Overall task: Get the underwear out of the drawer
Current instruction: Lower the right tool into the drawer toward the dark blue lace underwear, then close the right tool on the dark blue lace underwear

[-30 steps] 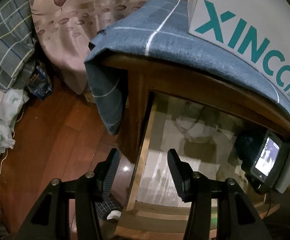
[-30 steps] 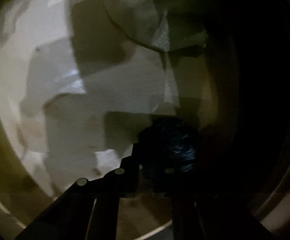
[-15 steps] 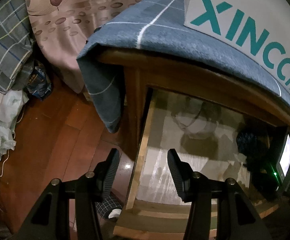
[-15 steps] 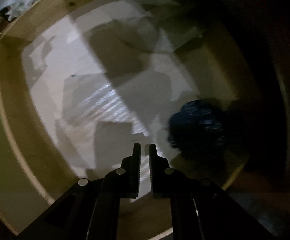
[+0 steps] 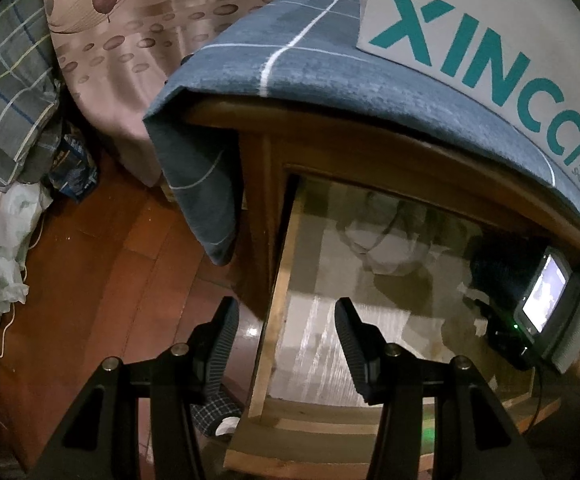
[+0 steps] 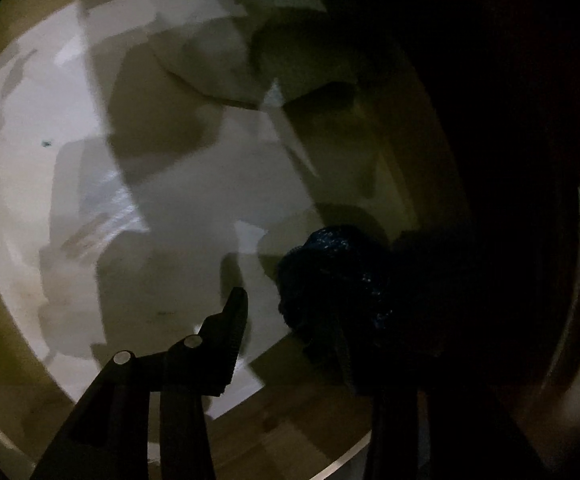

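The wooden drawer [image 5: 268,320] stands pulled out of the nightstand, its floor lined with pale paper. A dark blue bundle of underwear [image 6: 337,276] lies at the drawer's right side in deep shadow. My right gripper [image 6: 290,312] is open inside the drawer; its left finger [image 6: 236,320] shows beside the bundle, and the right finger is lost in the dark behind it. A pale folded cloth [image 6: 218,68] lies at the back of the drawer, also in the left wrist view [image 5: 385,244]. My left gripper [image 5: 286,320] is open and empty above the drawer's left front corner.
A blue checked cloth [image 5: 290,60] covers the nightstand top under a white XINCCI box [image 5: 489,40]. The right gripper's body with its lit screen [image 5: 541,304] is at the drawer's right. Bedding [image 5: 130,40] and clothes [image 5: 2,80] lie on the wooden floor at left.
My right gripper was shut half a second ago and has opened. It has moved down and right, up against the dark blue bundle. The left gripper has barely moved.
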{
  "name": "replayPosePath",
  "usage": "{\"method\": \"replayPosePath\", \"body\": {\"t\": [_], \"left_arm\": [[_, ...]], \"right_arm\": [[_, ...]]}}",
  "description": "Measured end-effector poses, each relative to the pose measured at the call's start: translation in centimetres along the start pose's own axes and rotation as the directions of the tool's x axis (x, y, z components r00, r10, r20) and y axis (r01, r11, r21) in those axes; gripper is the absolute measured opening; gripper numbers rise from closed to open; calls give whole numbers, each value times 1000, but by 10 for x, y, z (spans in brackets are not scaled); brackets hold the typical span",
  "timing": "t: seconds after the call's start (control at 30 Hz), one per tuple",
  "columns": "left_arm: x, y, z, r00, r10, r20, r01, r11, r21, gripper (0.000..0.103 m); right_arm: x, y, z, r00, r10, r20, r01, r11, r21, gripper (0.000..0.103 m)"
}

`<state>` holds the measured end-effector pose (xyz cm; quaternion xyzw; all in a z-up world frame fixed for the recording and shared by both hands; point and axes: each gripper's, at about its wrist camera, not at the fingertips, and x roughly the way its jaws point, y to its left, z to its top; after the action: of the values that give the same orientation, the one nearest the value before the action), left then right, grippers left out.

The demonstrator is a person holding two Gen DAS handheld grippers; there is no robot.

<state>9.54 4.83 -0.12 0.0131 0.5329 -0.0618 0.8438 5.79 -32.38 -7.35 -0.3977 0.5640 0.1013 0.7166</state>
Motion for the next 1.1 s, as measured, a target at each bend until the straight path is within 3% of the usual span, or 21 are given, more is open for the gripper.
{"method": "replayPosePath", "body": {"t": [0.07,0.2,0.33,0.57,0.77,0.93,1.0,1.1], "left_arm": [[1,0,0,1000,5,-2,-5,1000,0,51],[3,-1,0,1000,7,-9,-7,1000,3,51],[3,-3,0,1000,15,-6,-15,1000,16,51],[3,-2,0,1000,14,-4,-14,1000,18,51],[2,-1,0,1000,10,-7,-10,1000,18,51],[3,0,1,1000,7,-12,-7,1000,10,51],[3,-1,1,1000,10,-16,-10,1000,13,51],[4,-1,1,1000,12,-20,-12,1000,17,51]], "right_arm": [[0,2,2,1000,-20,10,20,1000,-11,38],[-3,7,-6,998,-64,16,64,998,-10,9],[-16,6,-12,998,-48,31,47,998,37,5],[-52,-4,-8,986,158,48,-163,979,124,5],[-79,0,-1,925,374,70,-380,906,184,5],[-98,9,-5,922,381,73,-388,910,144,17],[-102,7,-7,926,369,75,-377,916,136,39],[-112,18,-11,944,320,80,-328,937,117,52]]}}
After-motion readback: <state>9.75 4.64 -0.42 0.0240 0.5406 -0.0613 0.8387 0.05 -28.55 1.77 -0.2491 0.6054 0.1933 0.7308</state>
